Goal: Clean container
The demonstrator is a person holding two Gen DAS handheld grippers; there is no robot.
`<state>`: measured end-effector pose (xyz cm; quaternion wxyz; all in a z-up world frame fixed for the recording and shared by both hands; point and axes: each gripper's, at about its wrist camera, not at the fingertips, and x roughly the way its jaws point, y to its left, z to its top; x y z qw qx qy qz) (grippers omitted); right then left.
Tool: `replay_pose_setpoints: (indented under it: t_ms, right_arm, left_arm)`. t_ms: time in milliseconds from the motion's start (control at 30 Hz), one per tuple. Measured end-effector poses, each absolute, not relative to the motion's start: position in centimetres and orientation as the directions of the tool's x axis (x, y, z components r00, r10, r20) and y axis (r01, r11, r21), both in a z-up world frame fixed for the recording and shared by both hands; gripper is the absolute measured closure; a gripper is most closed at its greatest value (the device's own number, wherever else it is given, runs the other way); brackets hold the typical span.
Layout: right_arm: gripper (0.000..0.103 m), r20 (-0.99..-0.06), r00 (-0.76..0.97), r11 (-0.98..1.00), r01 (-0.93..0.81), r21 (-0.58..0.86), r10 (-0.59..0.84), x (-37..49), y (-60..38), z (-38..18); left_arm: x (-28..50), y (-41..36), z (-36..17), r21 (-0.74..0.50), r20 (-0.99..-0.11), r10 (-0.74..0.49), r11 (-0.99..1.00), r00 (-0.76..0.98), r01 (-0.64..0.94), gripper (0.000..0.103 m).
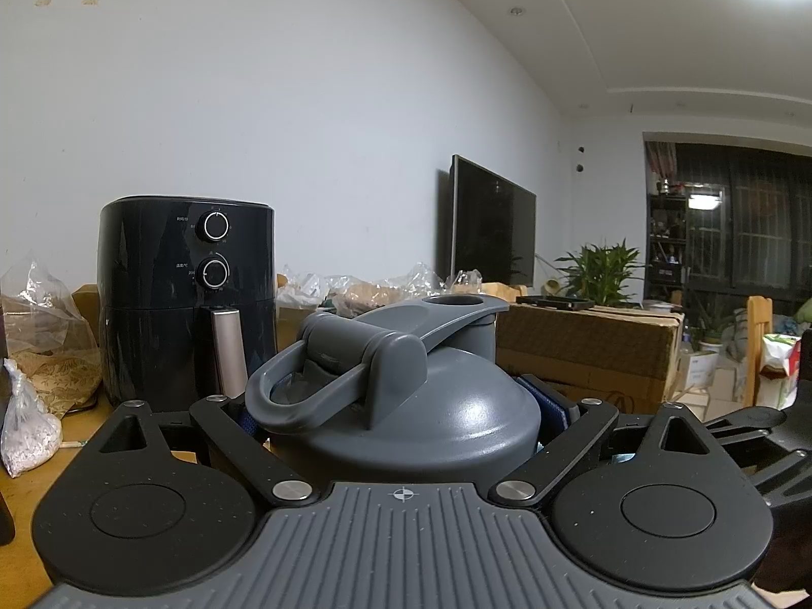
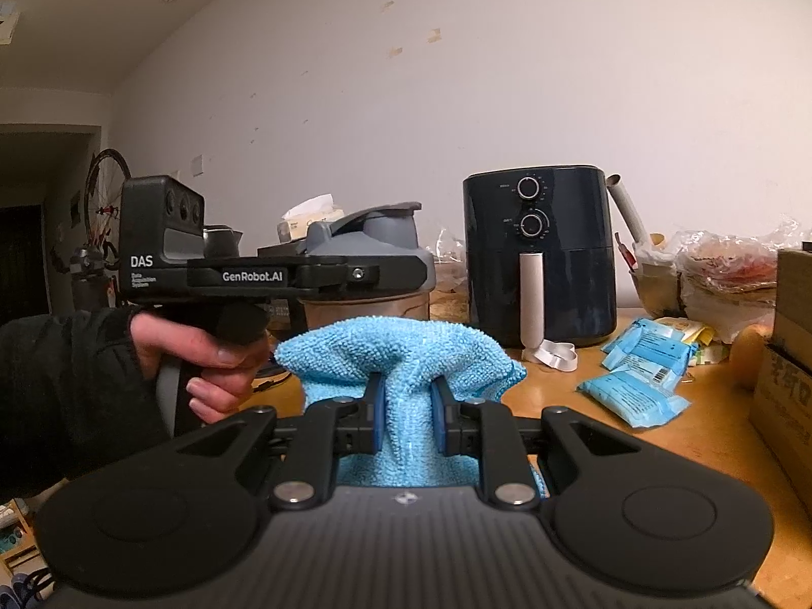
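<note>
- Grey plastic shaker bottle with a flip-cap lid (image 1: 406,406) is clamped upright in the left claw (image 1: 403,421), above the wooden table (image 2: 660,436).
- Blue microfibre cloth (image 2: 406,355) is pinched in the right claw (image 2: 404,421).
- Bottle is seen ahead and left of the cloth, near but apart; the right claw is judged the one to close in.

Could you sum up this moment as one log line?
left gripper: grips grey-lidded shaker bottle | right gripper: grips blue microfibre cloth

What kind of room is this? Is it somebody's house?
Most likely a home living and dining room. A black air fryer stands on a wooden table among snack bags, and a flat TV and a leafy houseplant sit further back.
</note>
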<state>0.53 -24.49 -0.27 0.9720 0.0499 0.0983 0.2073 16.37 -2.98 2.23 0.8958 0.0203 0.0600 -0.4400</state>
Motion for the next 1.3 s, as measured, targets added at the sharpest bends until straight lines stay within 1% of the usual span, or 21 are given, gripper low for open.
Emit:
replay_pose_setpoints:
  t_ms: [600, 1000, 1300]
  right_arm:
    - [0.087, -0.158, 0.872, 0.885, -0.449, 0.123, 0.464, 3.8, -22.6, 0.3]
    - [0.087, -0.161, 0.869, 0.884, -0.457, 0.104, 0.468, 4.3, -22.3, 0.3]
    - [0.087, -0.200, 0.855, 0.878, -0.472, 0.080, 0.478, 4.6, -21.9, 0.0]
  left_arm:
    - [16.1, -3.0, 2.2, -0.017, -0.132, -0.784, 0.613, 0.606, 0.790, 0.008]
    - [16.0, -3.1, 2.2, -0.017, -0.138, -0.780, 0.618, 0.610, 0.786, 0.008]
    - [16.0, -3.2, 2.3, -0.017, -0.144, -0.779, 0.619, 0.611, 0.785, 0.008]
